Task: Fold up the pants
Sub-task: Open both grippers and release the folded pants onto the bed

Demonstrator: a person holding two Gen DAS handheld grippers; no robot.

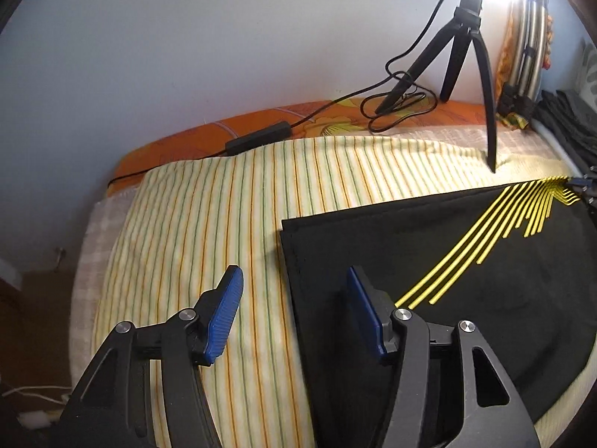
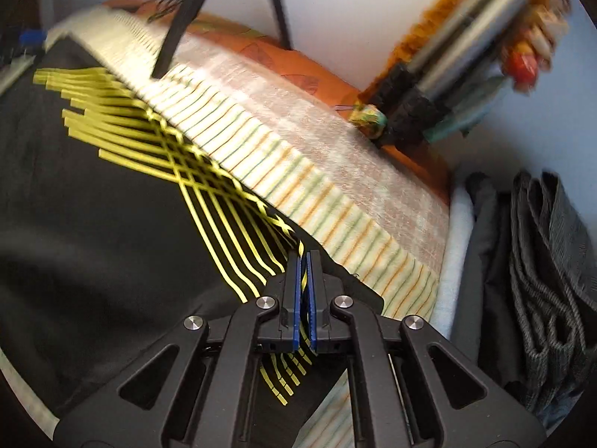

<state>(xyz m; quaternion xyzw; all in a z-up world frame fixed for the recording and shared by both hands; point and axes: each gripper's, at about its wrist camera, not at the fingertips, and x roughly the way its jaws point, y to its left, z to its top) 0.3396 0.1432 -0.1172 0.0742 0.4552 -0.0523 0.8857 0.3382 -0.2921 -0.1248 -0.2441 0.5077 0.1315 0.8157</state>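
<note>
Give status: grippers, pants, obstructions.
Left gripper open, over pants edge. Right gripper shut on pants. Tripod stands beyond, on striped sheet.

black pants [image 1: 466, 261] with yellow stripes, cream sheet [image 1: 209, 224] with orange and green pinstripes, blue-padded black tools [image 1: 291, 306]

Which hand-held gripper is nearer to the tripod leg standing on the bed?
Right. The right hand-held gripper, shut on the pants, sits close below the tripod leg; the open left hand-held gripper is at the pants' far edge.
</note>
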